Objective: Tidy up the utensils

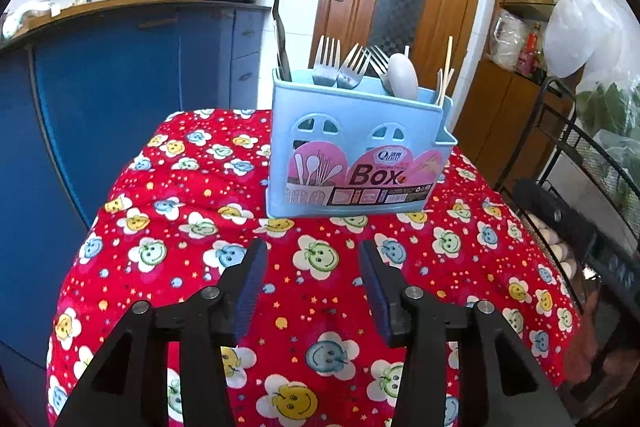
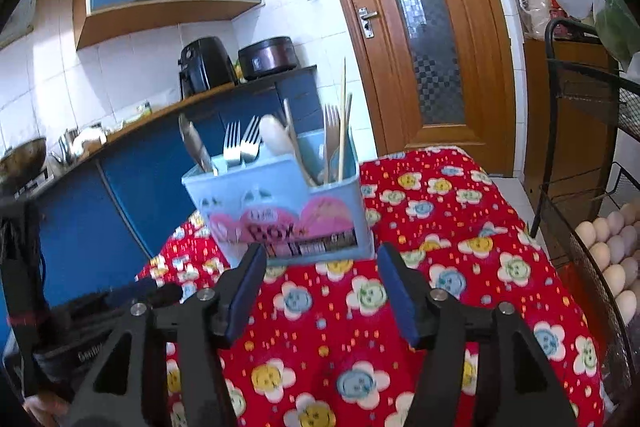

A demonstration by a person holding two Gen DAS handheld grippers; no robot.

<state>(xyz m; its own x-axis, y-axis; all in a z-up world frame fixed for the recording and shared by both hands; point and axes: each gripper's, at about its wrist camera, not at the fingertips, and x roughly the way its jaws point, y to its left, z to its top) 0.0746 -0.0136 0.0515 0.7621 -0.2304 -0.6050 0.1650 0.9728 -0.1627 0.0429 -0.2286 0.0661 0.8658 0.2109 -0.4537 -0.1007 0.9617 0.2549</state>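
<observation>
Utensils stand sorted in a pale blue box at the far side of a red flowered cloth, seen from the left wrist. Forks fill the middle, a white spoon leans beside them, chopsticks rise at the right end and a dark handle at the left. The left gripper hovers over bare cloth, well short of the box, its fingers parted about halfway with nothing between them.

From the right wrist, the same box sits just beyond the right gripper, whose fingers also stand apart and empty. No loose cutlery shows on the cloth in either view, and eggs fill a wire basket at the right.

Sorting looks finished or nearly so, both hands having apparently let go. Any next move would call for finding a stray piece, or drawing both grippers clear without knocking the box.
</observation>
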